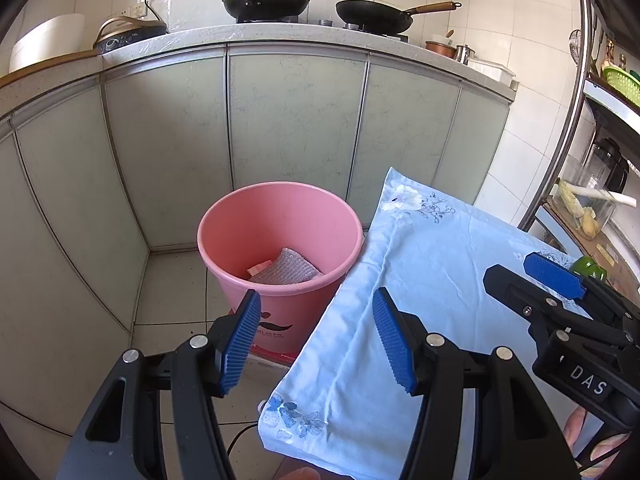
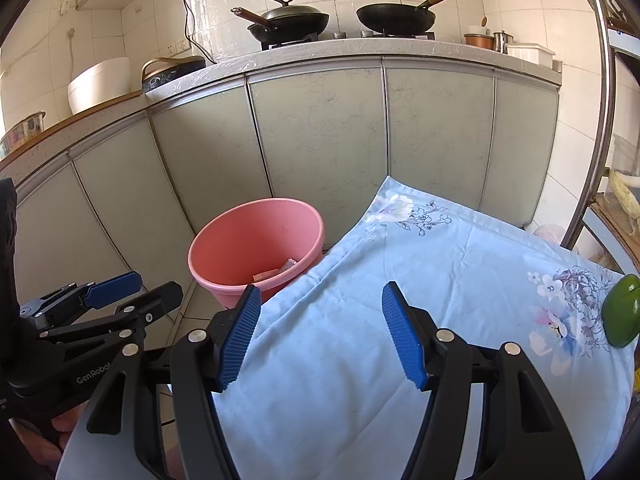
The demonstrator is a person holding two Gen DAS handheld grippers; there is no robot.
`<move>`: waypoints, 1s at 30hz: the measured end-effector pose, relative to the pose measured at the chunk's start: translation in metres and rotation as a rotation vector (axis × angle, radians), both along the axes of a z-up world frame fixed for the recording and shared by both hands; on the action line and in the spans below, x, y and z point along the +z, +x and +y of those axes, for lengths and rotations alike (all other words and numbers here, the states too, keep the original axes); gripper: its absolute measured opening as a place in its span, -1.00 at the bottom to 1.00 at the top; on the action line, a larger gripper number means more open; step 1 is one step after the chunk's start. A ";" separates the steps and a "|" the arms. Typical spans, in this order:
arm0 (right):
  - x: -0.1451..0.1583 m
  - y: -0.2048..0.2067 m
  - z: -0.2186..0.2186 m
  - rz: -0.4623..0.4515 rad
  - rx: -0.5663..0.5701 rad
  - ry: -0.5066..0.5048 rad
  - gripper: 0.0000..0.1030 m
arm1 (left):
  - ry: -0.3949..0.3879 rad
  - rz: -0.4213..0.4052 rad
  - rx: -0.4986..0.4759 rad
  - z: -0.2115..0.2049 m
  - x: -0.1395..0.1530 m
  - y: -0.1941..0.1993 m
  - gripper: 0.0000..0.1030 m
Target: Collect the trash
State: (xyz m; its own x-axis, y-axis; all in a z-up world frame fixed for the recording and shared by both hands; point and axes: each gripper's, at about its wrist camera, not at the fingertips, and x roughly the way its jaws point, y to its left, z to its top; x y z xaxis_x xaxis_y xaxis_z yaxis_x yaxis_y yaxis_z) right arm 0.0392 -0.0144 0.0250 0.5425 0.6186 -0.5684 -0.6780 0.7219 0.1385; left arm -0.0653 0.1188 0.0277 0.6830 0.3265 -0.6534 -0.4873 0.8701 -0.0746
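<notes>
**Two open grippers over a blue cloth, trash lying in the pink bucket**

Two black grippers with ribbed blue pads show in the left wrist view. The left gripper (image 1: 316, 338) hangs with its jaws spread wide and nothing between them; its left pad sits in front of the round pink plastic bucket (image 1: 280, 312), its right pad over the pale blue flowered cloth (image 1: 432, 264) that covers a raised surface. The bucket stands on the tiled floor (image 1: 172, 288), touching the cloth's edge and close to the grey-green cabinet doors (image 1: 292, 120). Inside it lies the trash: a crumpled piece of clear bubble wrap (image 1: 286, 268) resting on a pale scrap that is partly hidden. The right gripper (image 1: 532, 272) reaches in from the right above the cloth, its jaws also apart and empty. On the counter above sit a lidded dark wok (image 1: 266, 0) and an open black frying pan (image 1: 374, 14) with a wooden handle.

From the right wrist view, the right gripper (image 2: 322, 336) holds both pads apart over the blue cloth, gripping nothing. The left gripper (image 2: 134, 286) shows at the left edge, beside the bucket (image 2: 224, 256) and above the floor, its jaws parted. Only a sliver of the bubble wrap (image 2: 289, 265) is visible over the bucket's rim. A glossy green bell pepper (image 2: 622, 312) rests on the cloth at the far right, well apart from both grippers.
</notes>
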 end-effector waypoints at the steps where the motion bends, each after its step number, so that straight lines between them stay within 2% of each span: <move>1: 0.000 0.000 0.000 -0.001 0.001 0.000 0.24 | -0.001 0.001 0.000 0.000 0.000 0.000 0.12; 30: 0.000 -0.001 0.002 -0.003 0.009 -0.002 0.24 | 0.015 0.007 -0.010 -0.001 -0.001 0.001 0.12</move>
State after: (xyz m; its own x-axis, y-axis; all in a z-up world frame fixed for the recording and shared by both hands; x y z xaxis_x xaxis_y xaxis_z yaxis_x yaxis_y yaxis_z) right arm 0.0379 -0.0125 0.0248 0.5386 0.6219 -0.5685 -0.6846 0.7163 0.1350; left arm -0.0646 0.1177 0.0265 0.6817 0.3298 -0.6531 -0.4794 0.8757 -0.0582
